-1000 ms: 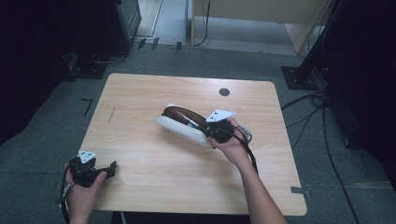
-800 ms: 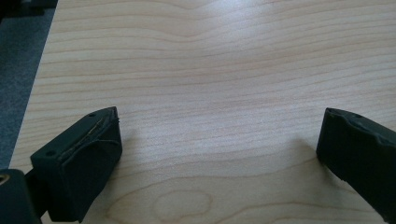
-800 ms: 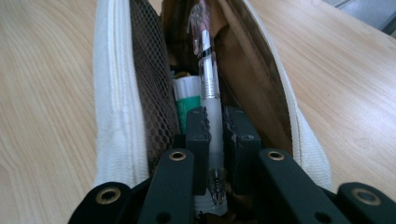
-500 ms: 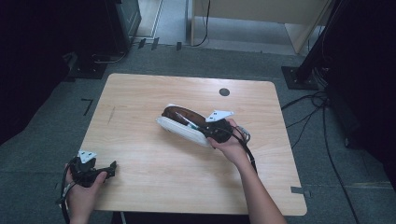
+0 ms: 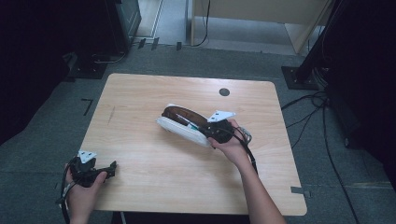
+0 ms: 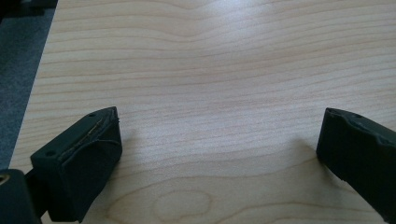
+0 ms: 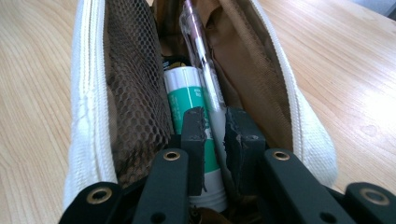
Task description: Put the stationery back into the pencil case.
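An open white pencil case (image 5: 180, 127) with brown lining lies in the middle of the table (image 5: 154, 186). My right gripper (image 5: 211, 131) reaches into its near end. In the right gripper view the jaws (image 7: 215, 130) stand nearly together on a clear pen (image 7: 198, 51), which runs between the pads. They have just eased apart a little, with the pen still between them. A green and white glue stick (image 7: 184, 93) lies beside the pen, next to a mesh pocket (image 7: 135, 93). My left gripper (image 5: 110, 169) rests at the table's near left edge, jaws (image 6: 219, 149) wide apart over bare wood.
A round dark cable hole (image 5: 224, 92) sits near the table's far edge. Dark stands and cables surround the table on the floor, with a stand base (image 5: 299, 74) at the far right.
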{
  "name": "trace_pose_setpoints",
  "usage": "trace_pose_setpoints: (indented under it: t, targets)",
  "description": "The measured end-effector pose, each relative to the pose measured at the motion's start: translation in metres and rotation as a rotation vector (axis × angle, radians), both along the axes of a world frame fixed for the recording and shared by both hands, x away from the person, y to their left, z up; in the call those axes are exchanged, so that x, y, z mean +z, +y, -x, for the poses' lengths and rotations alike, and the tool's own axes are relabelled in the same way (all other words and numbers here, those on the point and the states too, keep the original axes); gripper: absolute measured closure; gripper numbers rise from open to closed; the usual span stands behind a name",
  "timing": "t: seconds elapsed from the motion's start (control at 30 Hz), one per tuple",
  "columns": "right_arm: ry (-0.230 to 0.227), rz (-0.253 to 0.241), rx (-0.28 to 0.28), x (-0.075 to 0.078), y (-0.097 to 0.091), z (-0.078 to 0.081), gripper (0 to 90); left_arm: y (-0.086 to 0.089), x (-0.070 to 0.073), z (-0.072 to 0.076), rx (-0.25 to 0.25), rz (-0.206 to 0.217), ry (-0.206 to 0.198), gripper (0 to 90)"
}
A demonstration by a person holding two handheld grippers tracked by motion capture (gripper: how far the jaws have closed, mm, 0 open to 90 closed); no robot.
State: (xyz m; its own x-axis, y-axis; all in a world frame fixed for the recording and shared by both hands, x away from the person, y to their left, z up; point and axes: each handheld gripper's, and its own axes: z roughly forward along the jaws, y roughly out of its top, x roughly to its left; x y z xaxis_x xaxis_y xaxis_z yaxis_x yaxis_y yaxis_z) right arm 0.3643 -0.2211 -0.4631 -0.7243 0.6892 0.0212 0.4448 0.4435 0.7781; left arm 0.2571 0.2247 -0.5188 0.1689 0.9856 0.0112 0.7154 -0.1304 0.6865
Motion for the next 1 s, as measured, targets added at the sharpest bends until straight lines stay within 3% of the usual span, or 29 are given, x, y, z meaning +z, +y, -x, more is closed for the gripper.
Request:
trace_pose_setpoints:
  t: [0.53,1.0]
  targets:
    - [-0.076,-0.035,-0.035,0.015,-0.010,0.008,87.4,0.000,0.000,0.000,0.000,0.000,0.000,0.2]
    - [-0.123,-0.102,-0.075,0.028,-0.027,0.025,85.6,0.000,0.000,0.000,0.001,0.001,0.000,0.3]
